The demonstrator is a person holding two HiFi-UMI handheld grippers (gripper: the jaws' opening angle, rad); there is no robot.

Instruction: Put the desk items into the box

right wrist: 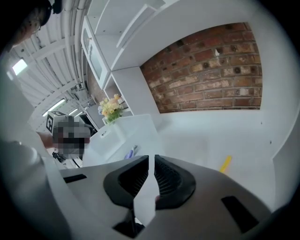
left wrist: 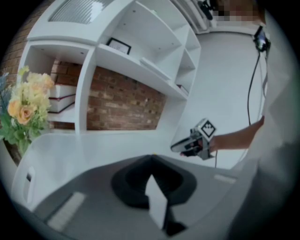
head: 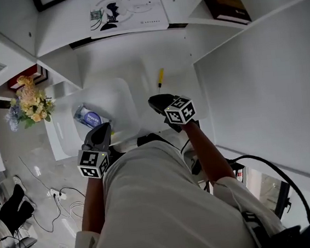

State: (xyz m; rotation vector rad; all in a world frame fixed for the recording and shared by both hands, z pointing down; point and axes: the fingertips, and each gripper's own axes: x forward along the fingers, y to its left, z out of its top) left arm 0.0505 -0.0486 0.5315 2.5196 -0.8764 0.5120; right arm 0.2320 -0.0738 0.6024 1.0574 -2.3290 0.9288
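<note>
A translucent white box [head: 118, 100] stands on the white desk [head: 178, 85], with a blue-labelled item [head: 90, 119] lying inside it. A yellow pen-like item [head: 160, 77] lies on the desk beyond the box; the right gripper view shows this yellow item [right wrist: 226, 163] to the right, and the box [right wrist: 123, 129] to the left. My left gripper [head: 105, 128] hovers at the box's near edge, its jaws together and empty. My right gripper [head: 154, 101] is just right of the box, short of the yellow item, shut with nothing held. In the left gripper view the right gripper [left wrist: 183, 145] shows to the right.
A bunch of yellow flowers [head: 29, 103] stands left of the box. White shelves [head: 132, 7] rise behind the desk and a white wall panel [head: 261, 82] closes the right side. Cables [head: 58, 197] lie on the floor at the left.
</note>
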